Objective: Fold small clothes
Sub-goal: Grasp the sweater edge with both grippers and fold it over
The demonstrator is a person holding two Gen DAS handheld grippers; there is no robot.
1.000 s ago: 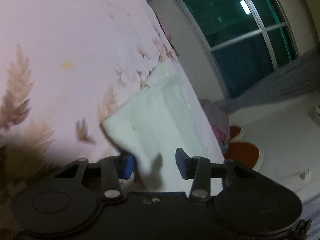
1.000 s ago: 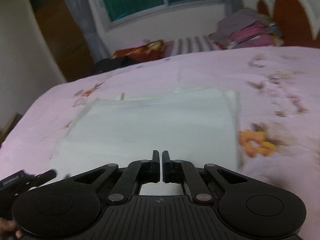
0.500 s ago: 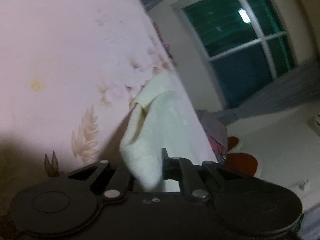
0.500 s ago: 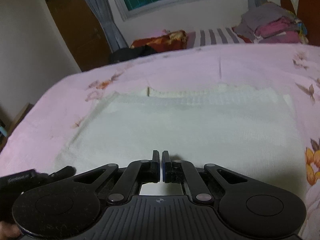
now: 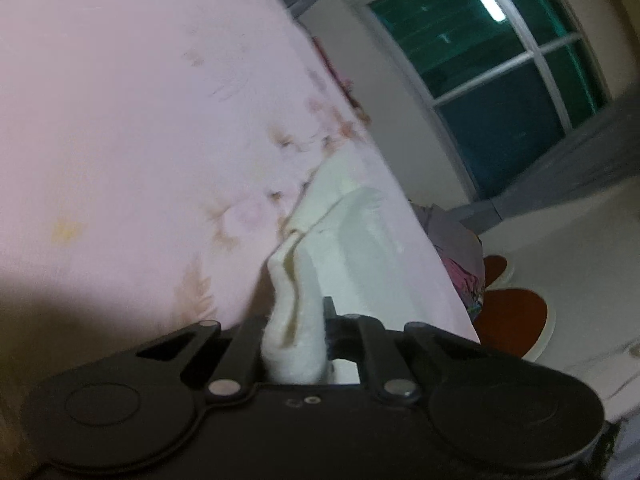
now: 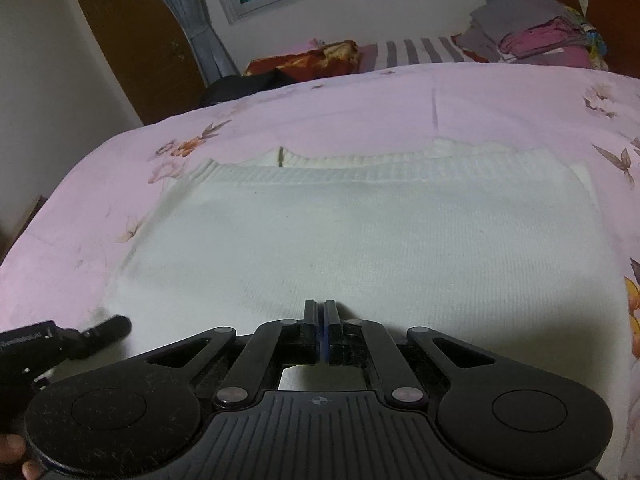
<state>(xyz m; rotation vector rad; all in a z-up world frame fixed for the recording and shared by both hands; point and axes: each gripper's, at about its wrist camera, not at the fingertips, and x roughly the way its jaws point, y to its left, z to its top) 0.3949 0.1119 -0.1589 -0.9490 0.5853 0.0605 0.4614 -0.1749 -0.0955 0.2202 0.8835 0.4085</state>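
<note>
A white knit garment [image 6: 360,240] lies spread flat on the pink flowered bedsheet [image 6: 440,100], its ribbed hem at the far side. My right gripper [image 6: 321,320] is shut over the garment's near edge; whether it pinches cloth cannot be told. My left gripper [image 5: 298,332] is shut on the garment's near left corner [image 5: 296,344], and the cloth bunches up between its jaws. The left gripper also shows at the lower left of the right wrist view [image 6: 80,336], at the garment's corner.
Folded clothes [image 6: 532,36] are piled at the far right by a red headboard [image 6: 612,12]. A dark bundle and red cloth [image 6: 304,60] lie past the bed's far edge. A window [image 5: 500,60], curtains and a brown door [image 6: 132,32] stand behind.
My left gripper closed on the garment's corner and lifted it, so the cloth now bunches. My right gripper stayed shut and moved over the garment's middle near edge.
</note>
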